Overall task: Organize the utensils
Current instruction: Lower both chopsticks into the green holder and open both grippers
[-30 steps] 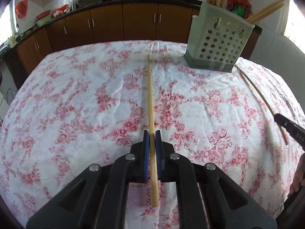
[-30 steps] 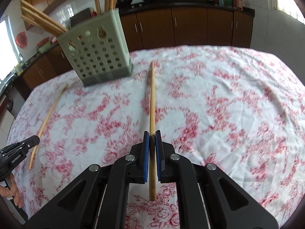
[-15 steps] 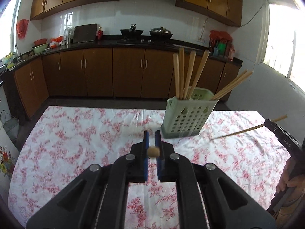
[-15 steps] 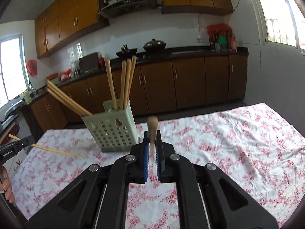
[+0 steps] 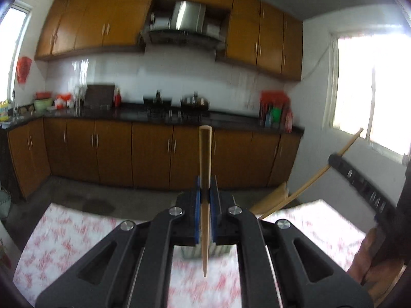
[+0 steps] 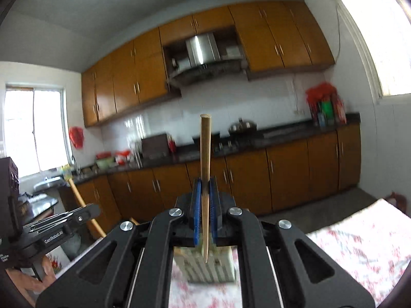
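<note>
My left gripper is shut on a wooden chopstick that stands nearly upright, thin tip down. My right gripper is shut on another wooden chopstick, also upright with its tip down. The pale green perforated utensil holder sits on the table just beyond and below the right gripper, mostly hidden by it; in the left wrist view only its base shows under the fingers. The right gripper with its chopstick shows at the right of the left wrist view. The left gripper shows at the left of the right wrist view.
The table carries a white cloth with red flowers, also in the right wrist view. Chopsticks in the holder lean out to the right. Brown kitchen cabinets and a dark counter stand behind the table.
Both grippers have lifted their chopsticks off the table and tilted them from lying flat to upright. Both have come closer to the holder, which now lies under the fingers.
</note>
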{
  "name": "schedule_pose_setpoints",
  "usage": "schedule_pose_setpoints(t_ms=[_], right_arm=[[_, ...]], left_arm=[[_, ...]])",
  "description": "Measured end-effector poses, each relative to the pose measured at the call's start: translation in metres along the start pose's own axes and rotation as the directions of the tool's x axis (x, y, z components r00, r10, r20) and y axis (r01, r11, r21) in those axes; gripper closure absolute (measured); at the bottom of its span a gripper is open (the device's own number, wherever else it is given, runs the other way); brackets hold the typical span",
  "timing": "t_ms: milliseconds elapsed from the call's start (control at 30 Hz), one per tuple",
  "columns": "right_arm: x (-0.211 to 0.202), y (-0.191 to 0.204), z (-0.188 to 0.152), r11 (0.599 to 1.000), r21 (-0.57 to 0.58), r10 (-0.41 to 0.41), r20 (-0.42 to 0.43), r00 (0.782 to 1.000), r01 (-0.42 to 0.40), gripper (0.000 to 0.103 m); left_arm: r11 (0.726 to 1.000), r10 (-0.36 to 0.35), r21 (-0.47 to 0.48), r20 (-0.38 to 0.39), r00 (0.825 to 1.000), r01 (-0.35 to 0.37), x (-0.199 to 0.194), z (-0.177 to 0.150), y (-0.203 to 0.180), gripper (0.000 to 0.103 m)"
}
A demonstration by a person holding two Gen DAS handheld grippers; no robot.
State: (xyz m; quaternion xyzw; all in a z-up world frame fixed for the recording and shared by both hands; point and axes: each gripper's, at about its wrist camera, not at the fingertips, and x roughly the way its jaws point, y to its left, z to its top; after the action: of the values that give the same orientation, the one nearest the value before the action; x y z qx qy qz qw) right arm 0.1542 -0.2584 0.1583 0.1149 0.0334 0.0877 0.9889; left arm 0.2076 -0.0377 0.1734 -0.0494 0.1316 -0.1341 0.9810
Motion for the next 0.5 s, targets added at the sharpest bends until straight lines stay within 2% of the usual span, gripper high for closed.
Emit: schedule_pose_setpoints(t_ms=[133, 300, 500], right_arm=[[0.020, 0.000, 0.002, 1.000, -0.016, 0.001, 0.038, 0.999, -0.001, 0.096], [0.052, -0.013, -0.016, 1.000, -0.017, -0.026, -0.021, 0.999, 0.025, 0.096], [0.074, -0.026, -0.041, 1.000, 0.010, -0.028, -0.124, 0.992, 0.030, 0.096]], left_arm=[[0.999, 0.029, -0.022, 0.101, 0.994, -0.027, 0.016, 0.022, -0.010, 0.095], [0.997, 0.082, -0.033, 0.186, 0.979, -0.077, 0.049, 0.021, -0.017, 0.095], [0.997, 0.073, -0.028, 0.106, 0.992, -0.070, 0.088, -0.002, -0.018, 0.095]])
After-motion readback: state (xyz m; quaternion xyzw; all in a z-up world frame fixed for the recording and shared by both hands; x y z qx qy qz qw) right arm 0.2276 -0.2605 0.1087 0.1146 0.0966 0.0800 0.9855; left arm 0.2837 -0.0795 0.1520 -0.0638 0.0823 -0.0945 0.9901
